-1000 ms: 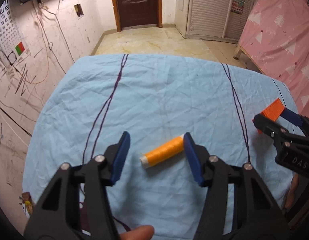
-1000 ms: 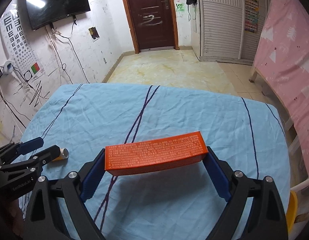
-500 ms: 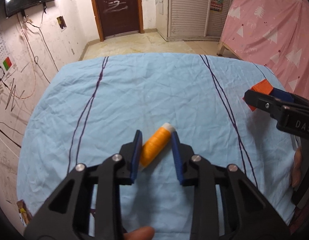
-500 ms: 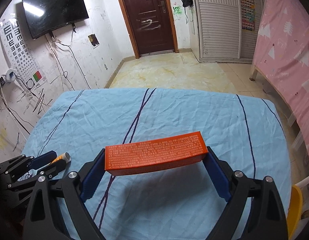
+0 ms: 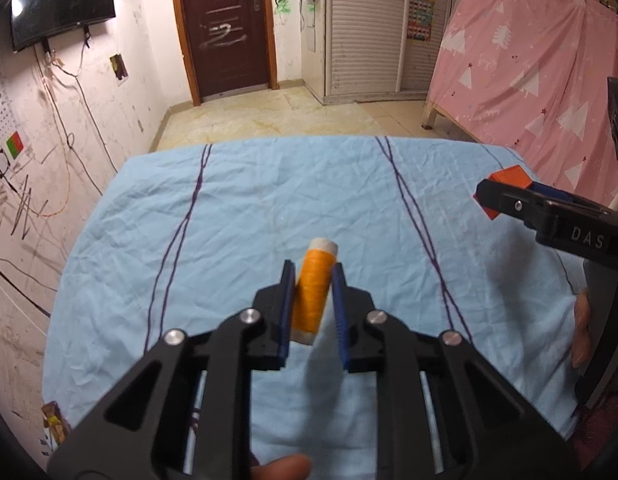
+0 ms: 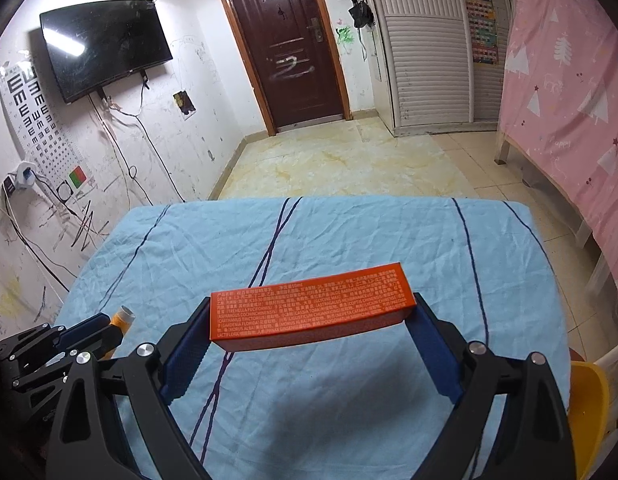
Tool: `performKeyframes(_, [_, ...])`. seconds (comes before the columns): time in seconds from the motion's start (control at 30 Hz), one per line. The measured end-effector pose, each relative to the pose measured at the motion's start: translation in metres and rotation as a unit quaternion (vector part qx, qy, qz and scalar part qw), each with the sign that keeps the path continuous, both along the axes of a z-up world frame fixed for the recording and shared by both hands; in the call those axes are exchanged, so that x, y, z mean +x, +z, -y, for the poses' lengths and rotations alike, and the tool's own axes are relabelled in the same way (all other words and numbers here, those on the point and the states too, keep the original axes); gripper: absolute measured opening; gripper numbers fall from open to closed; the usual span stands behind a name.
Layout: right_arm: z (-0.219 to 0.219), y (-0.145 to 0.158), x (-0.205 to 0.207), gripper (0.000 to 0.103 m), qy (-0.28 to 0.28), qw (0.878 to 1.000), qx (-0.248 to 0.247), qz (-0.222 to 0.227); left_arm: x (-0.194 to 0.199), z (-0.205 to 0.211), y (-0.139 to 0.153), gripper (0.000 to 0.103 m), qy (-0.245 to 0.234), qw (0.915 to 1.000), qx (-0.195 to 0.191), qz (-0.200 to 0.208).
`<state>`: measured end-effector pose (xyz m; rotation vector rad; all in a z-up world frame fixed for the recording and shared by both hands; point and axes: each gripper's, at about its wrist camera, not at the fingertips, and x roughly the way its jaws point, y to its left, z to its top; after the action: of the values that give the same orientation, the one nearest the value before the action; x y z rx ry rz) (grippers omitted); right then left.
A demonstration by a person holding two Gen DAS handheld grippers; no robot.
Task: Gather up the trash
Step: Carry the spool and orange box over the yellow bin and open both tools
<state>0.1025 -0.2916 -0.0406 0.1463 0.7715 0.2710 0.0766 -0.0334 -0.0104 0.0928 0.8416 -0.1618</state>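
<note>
An orange thread spool (image 5: pixel 311 300) with white ends stands between the blue pads of my left gripper (image 5: pixel 313 266). The jaws are closing and both pads press its sides. It hangs just above the light blue sheet (image 5: pixel 269 200), pointing away from me. From the right wrist view, this left gripper (image 6: pixel 109 324) and the spool (image 6: pixel 123 318) show at the lower left. My right gripper (image 6: pixel 313 312) is shut on the two ends of a long orange box (image 6: pixel 305 300), held crosswise above the sheet (image 6: pixel 349 232). In the left wrist view the right gripper (image 5: pixel 505 196) and the orange box (image 5: pixel 509 178) show at the right.
The sheet-covered table ends at a tiled floor ahead. A scribbled wall with a TV runs along the left. A pink curtain (image 6: pixel 569 120) hangs on the right. A yellow plastic container (image 6: pixel 589 400) stands off the table's near right corner. A small wrapper (image 5: pixel 53 424) lies at the near left corner.
The left jaws have closed from wide open onto the spool, which has turned from crosswise to pointing away and left the sheet. Both grippers have risen a little. The box stays gripped.
</note>
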Motion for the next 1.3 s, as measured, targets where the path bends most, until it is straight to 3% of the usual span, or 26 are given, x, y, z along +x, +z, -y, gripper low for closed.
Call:
performKeyframes(0.3, [0.038, 0.028, -0.028, 0.086, -0.037, 0.998, 0.023, 0.039, -0.014, 0.040, 0.024, 0.017, -0.043, 0.9987, 0.003, 0.029])
performKeyframes(0.67, [0.134, 0.036, -0.078, 0.086, -0.135, 0.988, 0.039, 0.064, -0.031, 0.114, 0.041, 0.017, -0.121, 0.9914, -0.004, 0.051])
performKeyframes(1.03, [0.231, 0.020, -0.124, 0.086, -0.225, 0.970, 0.065, 0.068, -0.058, 0.199, 0.044, 0.017, -0.205, 0.9774, -0.006, 0.054])
performKeyframes(1.3, [0.269, 0.009, -0.141, 0.086, -0.259, 0.961, 0.065, 0.065, -0.076, 0.261, 0.037, 0.017, -0.263, 0.9638, -0.005, 0.043])
